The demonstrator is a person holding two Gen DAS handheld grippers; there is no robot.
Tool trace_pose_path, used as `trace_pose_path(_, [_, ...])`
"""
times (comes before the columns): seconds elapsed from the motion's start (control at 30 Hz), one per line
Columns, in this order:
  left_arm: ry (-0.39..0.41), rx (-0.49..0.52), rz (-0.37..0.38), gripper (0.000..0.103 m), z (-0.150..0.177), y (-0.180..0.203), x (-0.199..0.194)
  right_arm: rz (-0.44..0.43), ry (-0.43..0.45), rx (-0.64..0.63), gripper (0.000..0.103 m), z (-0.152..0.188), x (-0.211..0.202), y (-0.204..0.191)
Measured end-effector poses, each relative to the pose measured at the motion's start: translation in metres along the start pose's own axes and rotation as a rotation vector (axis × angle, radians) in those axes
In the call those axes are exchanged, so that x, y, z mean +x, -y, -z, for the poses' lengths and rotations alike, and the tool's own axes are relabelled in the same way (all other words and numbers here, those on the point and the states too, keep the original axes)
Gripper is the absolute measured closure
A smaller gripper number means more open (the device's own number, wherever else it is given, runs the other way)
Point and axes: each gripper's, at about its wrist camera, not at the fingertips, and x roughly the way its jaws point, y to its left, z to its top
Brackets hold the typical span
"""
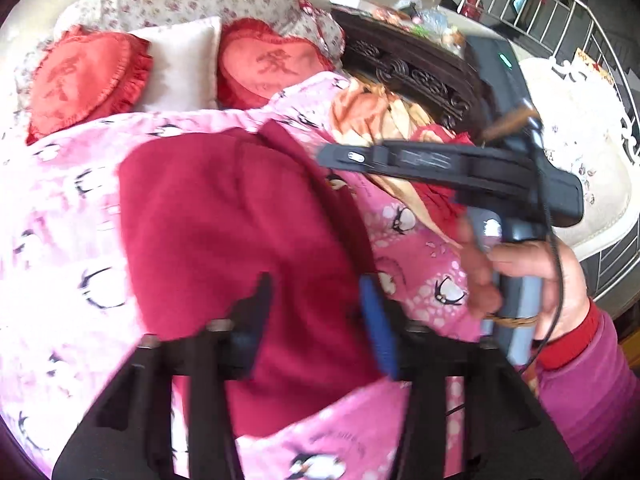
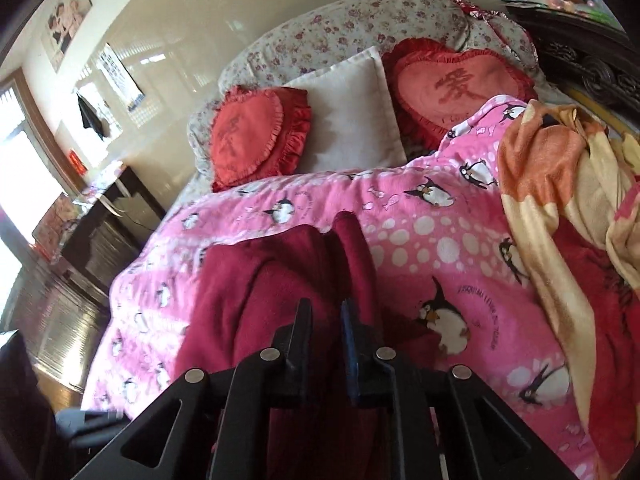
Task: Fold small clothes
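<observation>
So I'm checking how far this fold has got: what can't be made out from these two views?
- Dark red garment, left wrist view: blurred, its near edge hidden behind the left gripper; its type is unclear.
- Right gripper, right wrist view: jaws nearly together with red cloth between; an actual pinch is unclear.
- Orange blanket: cut off by the right edge.

Left gripper (image 1: 316,300) jaws parted, right gripper (image 2: 326,320) jaws narrow, both angled downward
</observation>
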Motion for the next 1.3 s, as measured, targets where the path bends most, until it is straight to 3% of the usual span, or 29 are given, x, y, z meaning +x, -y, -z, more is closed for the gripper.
trace_pose_path(0.03, [0.01,-0.005,-0.017,0.05,0.005,-0.006,-0.006,-0.018,-0.002,0.004,0.079,0.004,-0.004,-0.002])
trace_pose_path(0.1, [0.016,-0.006,-0.063,0.05,0.017,-0.015,-0.013,-0.048,-0.016,0.007,0.042,0.013,-0.008,-0.009])
trace_pose_path(0.13, [0.011,-0.008,-0.08,0.05,0.021,-0.018,-0.011,-0.059,-0.026,0.012,0.039,0.019,-0.008,-0.012])
trace_pose_path(0.27, [-0.045,-0.005,-0.121,0.05,0.042,-0.026,0.006,-0.057,-0.071,0.055,0.038,0.037,0.003,-0.012])
trace_pose_path(0.4, [-0.016,0.056,-0.173,0.05,0.056,-0.019,0.007,-0.088,-0.14,0.118,0.038,0.054,0.026,-0.006])
trace_pose_path(0.5, [-0.019,0.061,-0.179,0.05,0.055,-0.015,0.007,-0.052,-0.141,0.126,0.038,0.057,0.036,-0.005])
trace_pose_path(0.53, [-0.022,0.055,-0.175,0.05,0.053,-0.016,0.007,-0.055,-0.126,0.127,0.039,0.057,0.037,-0.007])
trace_pose_path(0.6, [-0.022,0.038,-0.159,0.05,0.048,-0.018,0.004,-0.067,-0.111,0.086,0.075,0.054,0.037,-0.013])
trace_pose_path(0.67, [-0.005,0.029,-0.156,0.05,0.043,-0.019,-0.003,-0.046,-0.102,0.041,0.086,0.051,0.035,-0.019])
trace_pose_path(0.87, [0.027,0.027,-0.162,0.05,0.038,-0.021,-0.013,0.042,-0.006,-0.1,0.089,0.039,-0.011,-0.027])
trace_pose_path(0.93, [-0.007,0.036,-0.172,0.05,0.042,-0.021,-0.001,0.127,-0.01,-0.098,0.089,0.041,-0.012,-0.015])
trace_pose_path(1.0, [-0.029,0.036,-0.159,0.05,0.047,-0.021,0.009,0.276,-0.031,-0.128,0.093,0.049,-0.001,-0.004])
trace_pose_path(1.07, [-0.032,0.037,-0.18,0.05,0.049,-0.02,0.013,0.219,-0.041,-0.054,0.093,0.056,0.004,0.012])
trace_pose_path(1.13, [-0.025,0.037,-0.177,0.05,0.048,-0.021,0.014,0.142,0.007,-0.022,0.093,0.058,-0.011,0.018])
trace_pose_path(1.23, [-0.029,0.028,-0.173,0.05,0.044,-0.022,0.012,0.166,0.032,-0.054,0.089,0.054,-0.036,0.009])
trace_pose_path(1.3, [-0.009,0.036,-0.189,0.05,0.04,-0.019,0.009,0.116,0.036,-0.095,0.089,0.052,-0.052,-0.006])
